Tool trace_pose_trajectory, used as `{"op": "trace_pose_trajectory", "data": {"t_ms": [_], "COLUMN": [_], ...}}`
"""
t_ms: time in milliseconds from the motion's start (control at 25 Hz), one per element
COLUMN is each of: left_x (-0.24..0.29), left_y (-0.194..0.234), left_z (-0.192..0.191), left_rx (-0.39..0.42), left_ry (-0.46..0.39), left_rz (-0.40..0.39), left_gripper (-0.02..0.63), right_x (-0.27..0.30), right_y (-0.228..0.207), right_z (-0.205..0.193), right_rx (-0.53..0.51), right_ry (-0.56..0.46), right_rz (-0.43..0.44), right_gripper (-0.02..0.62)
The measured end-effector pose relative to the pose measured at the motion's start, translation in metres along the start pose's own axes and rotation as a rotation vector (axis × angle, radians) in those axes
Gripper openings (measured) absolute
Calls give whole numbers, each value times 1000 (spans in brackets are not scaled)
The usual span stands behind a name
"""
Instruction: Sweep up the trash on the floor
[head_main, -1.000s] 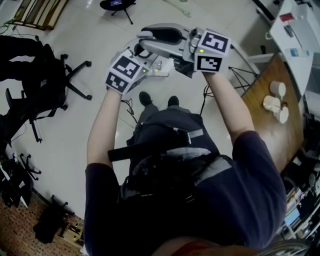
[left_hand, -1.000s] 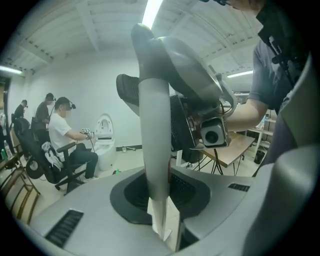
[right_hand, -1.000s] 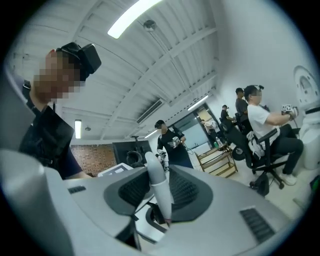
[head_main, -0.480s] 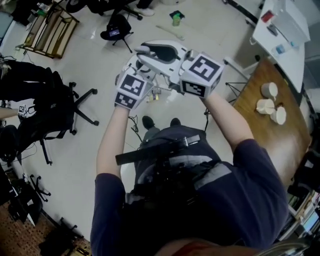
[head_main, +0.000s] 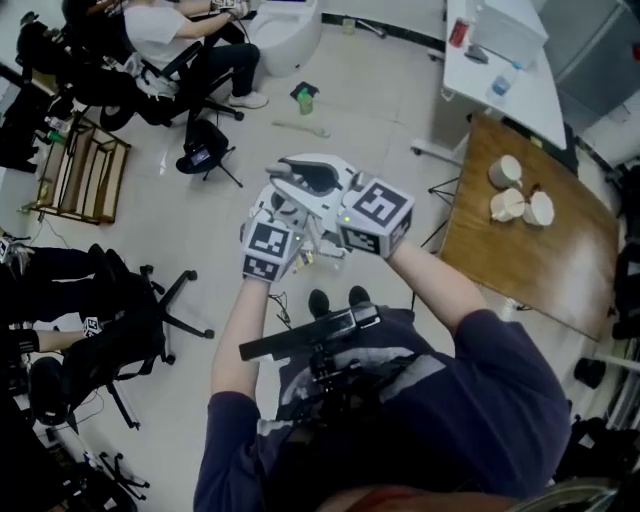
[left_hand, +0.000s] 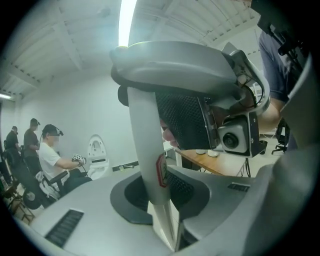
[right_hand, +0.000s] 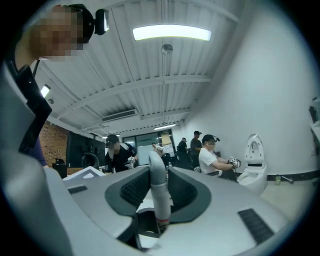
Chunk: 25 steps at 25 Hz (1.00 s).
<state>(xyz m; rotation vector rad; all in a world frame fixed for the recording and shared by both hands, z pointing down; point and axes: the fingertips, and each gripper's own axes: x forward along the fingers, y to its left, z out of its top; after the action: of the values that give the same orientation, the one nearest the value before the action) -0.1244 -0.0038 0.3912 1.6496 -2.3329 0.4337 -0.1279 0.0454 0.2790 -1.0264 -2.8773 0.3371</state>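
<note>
Spotting green litter and a pale strip out on the floor ahead, unswept. Could easily lose the pale handle on the first stroke, slipping or twisting through a right-hand grip only just tightened. Well apart from that litter for now, pinching the handle low in the left gripper and, jaws just closed further, clamping its rounded top in the right gripper.
</note>
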Motion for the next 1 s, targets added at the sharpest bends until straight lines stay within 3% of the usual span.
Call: {"op": "trace_pose_trajectory", "data": {"t_ms": [280, 400, 560, 760, 1000], "left_x": [16, 17, 22, 22, 25], "left_y": [-8, -6, -14, -25, -37], "left_z": [3, 4, 9, 20, 34], "left_rx": [47, 131, 134, 247, 211], "left_ry": [-57, -60, -109, -163, -220], "left_rz": [-111, -105, -123, -77, -172], "left_gripper": [61, 75, 75, 121, 112], "right_x": [-7, -6, -20, -42, -60], "right_y": [-19, -22, -28, -35, -43], "right_z": [-1, -2, 2, 7, 17], "right_rx": [-25, -35, -45, -20, -13], "right_ry": [14, -1, -24, -58, -76], "right_rz": [-239, -315, -430, -537, -630], "right_gripper": [121, 121, 121, 120, 120]}}
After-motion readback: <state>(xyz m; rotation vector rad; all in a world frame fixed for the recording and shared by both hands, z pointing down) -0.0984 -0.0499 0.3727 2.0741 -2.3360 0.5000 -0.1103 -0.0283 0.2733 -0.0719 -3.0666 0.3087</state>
